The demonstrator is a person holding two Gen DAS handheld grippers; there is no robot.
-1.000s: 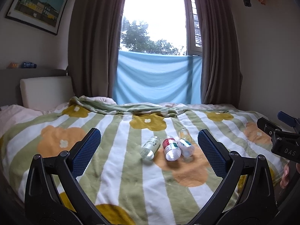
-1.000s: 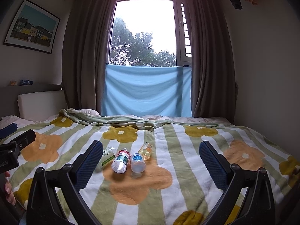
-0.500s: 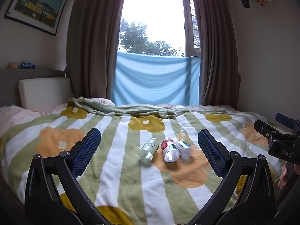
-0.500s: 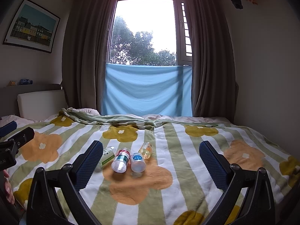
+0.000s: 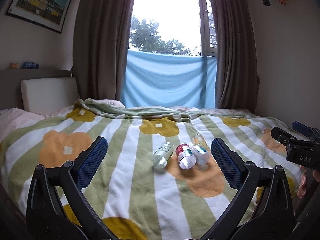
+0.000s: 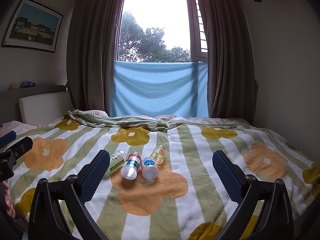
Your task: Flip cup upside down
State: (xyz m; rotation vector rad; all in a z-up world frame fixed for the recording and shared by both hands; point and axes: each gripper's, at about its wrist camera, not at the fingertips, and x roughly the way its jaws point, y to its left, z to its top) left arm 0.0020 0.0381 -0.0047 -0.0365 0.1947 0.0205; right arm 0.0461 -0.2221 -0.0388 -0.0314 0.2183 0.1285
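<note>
Four small clear plastic cups [image 5: 185,155] lie on their sides, clustered mid-bed on the green-striped flowered blanket [image 5: 124,160]. Both the left gripper [image 5: 159,161] and right gripper [image 6: 160,171] gape wide, empty, short of the cluster, which lies ahead between their fingers.

Both wrist views low over bed [image 5: 124,180], facing window [image 6: 156,28], side by side.

The blanket [image 6: 180,200] has green and white stripes with orange and mustard flowers. Brown curtains [image 6: 90,60] flank a light blue sheet [image 6: 160,88]. The gripper pads [image 5: 92,162] are dark blue.
</note>
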